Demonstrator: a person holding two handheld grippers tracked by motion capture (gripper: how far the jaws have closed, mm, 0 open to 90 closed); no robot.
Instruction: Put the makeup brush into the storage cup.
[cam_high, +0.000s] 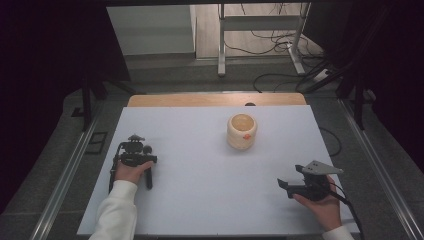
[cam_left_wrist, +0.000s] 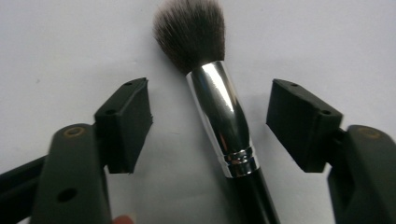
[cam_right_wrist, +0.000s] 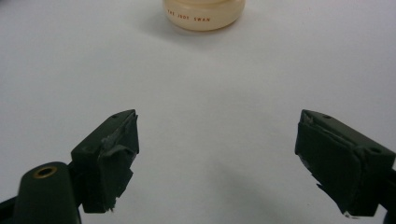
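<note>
We hold our left gripper (cam_left_wrist: 208, 116) over the makeup brush (cam_left_wrist: 219, 116) near the white mat's (cam_high: 200, 200) left edge, jaws apart, not touching it. Our right gripper (cam_right_wrist: 217, 154) gapes wide over bare mat, cream jar (cam_high: 242, 131) far ahead.

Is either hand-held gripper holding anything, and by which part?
Nothing is held. The left hand-held gripper straddles the makeup brush at its silver collar, pads apart from it. The right hand-held gripper is open.

Brush (cam_left_wrist: 219, 112) with glossy chrome ferrule and soft bristles, matt white table (cam_high: 200, 190), seemingly glazed cream jar (cam_high: 242, 131)
</note>
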